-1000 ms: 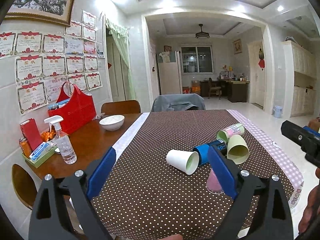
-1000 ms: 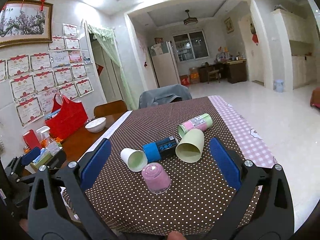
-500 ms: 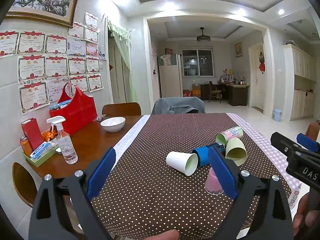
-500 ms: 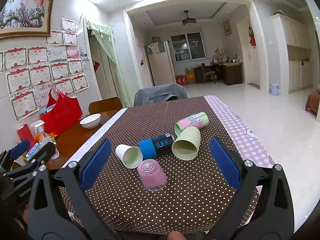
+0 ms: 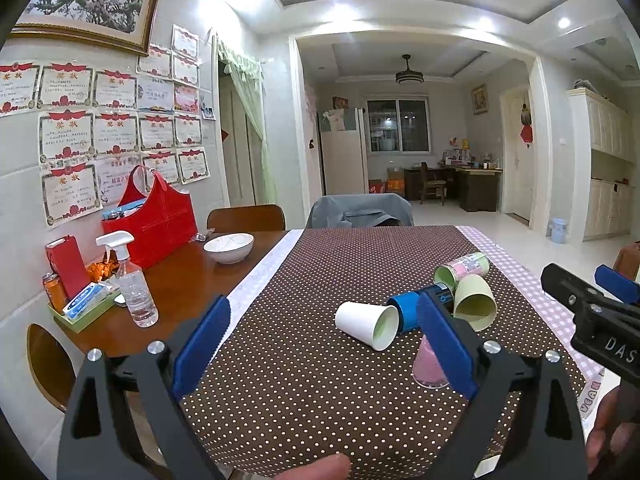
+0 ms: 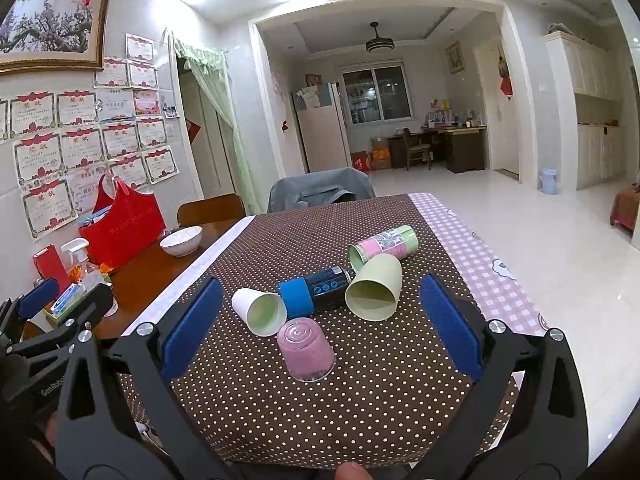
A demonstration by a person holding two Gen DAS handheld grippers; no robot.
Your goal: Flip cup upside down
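Note:
A pink cup (image 6: 306, 354) stands upside down on the dotted brown tablecloth (image 6: 360, 400); the left wrist view shows it (image 5: 426, 368) partly behind a finger. Lying on their sides are a white paper cup (image 6: 259, 310) (image 5: 367, 324), a blue and black cup (image 6: 316, 291) (image 5: 420, 304), a pale green cup (image 6: 374, 292) (image 5: 474, 302) and a pink-labelled green cup (image 6: 384, 242) (image 5: 462, 268). My right gripper (image 6: 320, 328) is open and empty, near the pink cup. My left gripper (image 5: 324, 344) is open and empty, short of the white cup.
On the bare wood to the left stand a white bowl (image 5: 229, 247), a spray bottle (image 5: 132, 286), a red bag (image 5: 154, 220) and a tray of small items (image 5: 86, 306). Chairs stand at the far end (image 5: 360, 210). The table's right edge (image 6: 492, 272) drops to floor.
Both grippers have pulled back slightly and tilted up; the right gripper now shows more at the right of the left wrist view. The cups have not moved.

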